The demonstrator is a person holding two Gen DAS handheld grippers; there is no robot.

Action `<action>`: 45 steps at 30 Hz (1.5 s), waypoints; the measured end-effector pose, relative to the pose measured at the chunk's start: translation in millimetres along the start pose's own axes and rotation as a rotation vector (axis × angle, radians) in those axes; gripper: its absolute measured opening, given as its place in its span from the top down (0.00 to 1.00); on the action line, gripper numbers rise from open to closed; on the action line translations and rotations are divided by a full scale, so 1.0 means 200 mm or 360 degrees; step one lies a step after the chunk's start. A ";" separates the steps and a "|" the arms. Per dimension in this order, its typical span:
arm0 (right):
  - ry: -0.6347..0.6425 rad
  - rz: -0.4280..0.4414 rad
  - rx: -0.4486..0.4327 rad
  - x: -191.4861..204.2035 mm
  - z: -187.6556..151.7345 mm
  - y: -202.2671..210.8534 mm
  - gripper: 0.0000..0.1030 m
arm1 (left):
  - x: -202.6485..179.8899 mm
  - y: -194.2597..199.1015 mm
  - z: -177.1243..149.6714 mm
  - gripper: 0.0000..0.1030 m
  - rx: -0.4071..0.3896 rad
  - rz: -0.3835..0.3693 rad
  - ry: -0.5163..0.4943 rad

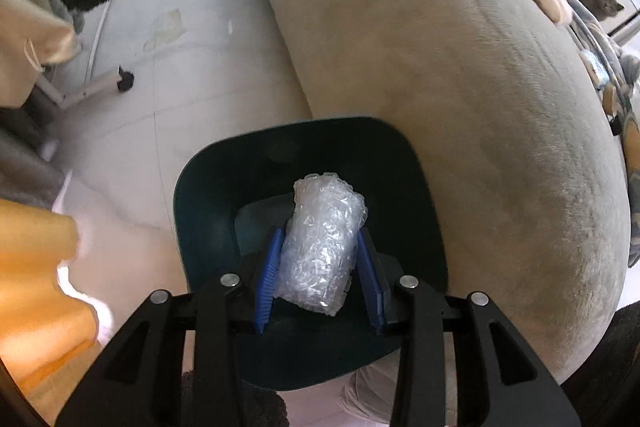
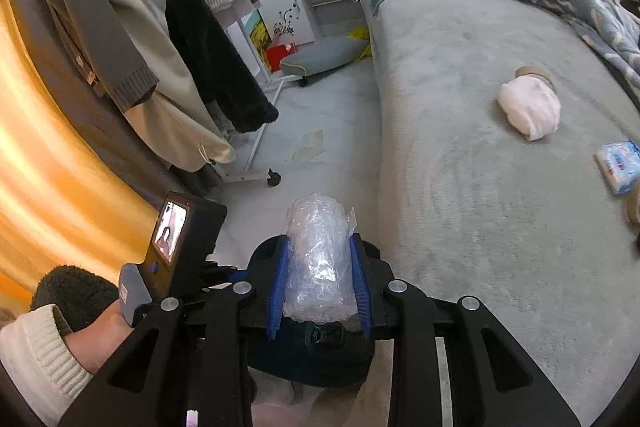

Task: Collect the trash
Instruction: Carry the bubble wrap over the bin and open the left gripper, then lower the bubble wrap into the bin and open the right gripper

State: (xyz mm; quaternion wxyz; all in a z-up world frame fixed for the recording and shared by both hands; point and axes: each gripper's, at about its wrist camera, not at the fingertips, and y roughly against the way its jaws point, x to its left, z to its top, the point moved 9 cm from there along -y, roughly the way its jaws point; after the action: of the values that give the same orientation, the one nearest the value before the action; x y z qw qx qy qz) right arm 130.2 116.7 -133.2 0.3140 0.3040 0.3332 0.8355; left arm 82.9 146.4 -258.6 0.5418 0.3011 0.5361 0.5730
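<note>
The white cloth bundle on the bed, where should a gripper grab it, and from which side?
Both grippers are full now. Once one is free, come down from above onto the white cloth bundle and pinch across its narrow middle. It lies flat on the bed, soft and oblong, clear all round except a brown object touching its far end.
</note>
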 end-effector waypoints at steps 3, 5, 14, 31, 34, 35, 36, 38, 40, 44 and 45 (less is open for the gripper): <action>0.0011 0.0004 0.0041 0.02 -0.01 -0.04 0.71 | 0.03 -0.02 -0.03 0.60 0.0046 -0.0016 0.0024; 0.0018 0.0002 0.0064 0.03 -0.02 -0.06 0.71 | 0.04 -0.03 -0.05 0.58 0.0072 -0.0004 0.0015; 0.0015 -0.0026 0.0182 0.05 -0.07 -0.19 0.71 | 0.10 0.01 -0.07 0.43 0.0072 0.0017 0.0016; 0.0076 -0.0085 0.0441 0.09 -0.23 -0.48 0.71 | 0.21 0.29 0.04 0.44 -0.0249 0.0025 -0.0008; 0.0068 -0.0090 0.0480 0.08 -0.26 -0.52 0.71 | 0.21 0.37 0.08 0.44 -0.0332 0.0011 -0.0032; 0.0067 -0.0092 0.0490 0.08 -0.26 -0.53 0.71 | 0.20 0.40 0.09 0.44 -0.0368 0.0005 -0.0043; 0.0065 -0.0091 0.0497 0.09 -0.26 -0.54 0.71 | 0.19 0.43 0.11 0.44 -0.0406 0.0005 -0.0056; 0.0065 -0.0091 0.0512 0.09 -0.27 -0.55 0.71 | 0.18 0.48 0.13 0.45 -0.0471 0.0002 -0.0081; 0.0075 -0.0097 0.0537 0.09 -0.29 -0.57 0.71 | 0.17 0.53 0.14 0.46 -0.0524 -0.0012 -0.0095; 0.0086 -0.0114 0.0576 0.09 -0.32 -0.60 0.70 | 0.16 0.62 0.16 0.46 -0.0605 -0.0037 -0.0102; 0.0086 -0.0121 0.0586 0.08 -0.34 -0.61 0.70 | 0.17 0.62 0.17 0.46 -0.0615 -0.0040 -0.0100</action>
State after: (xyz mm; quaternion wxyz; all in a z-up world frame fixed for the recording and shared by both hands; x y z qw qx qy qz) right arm 110.9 175.1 -258.9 0.2753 0.3210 0.4999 0.7558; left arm 69.8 207.9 -140.5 0.6131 0.2025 0.4027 0.6488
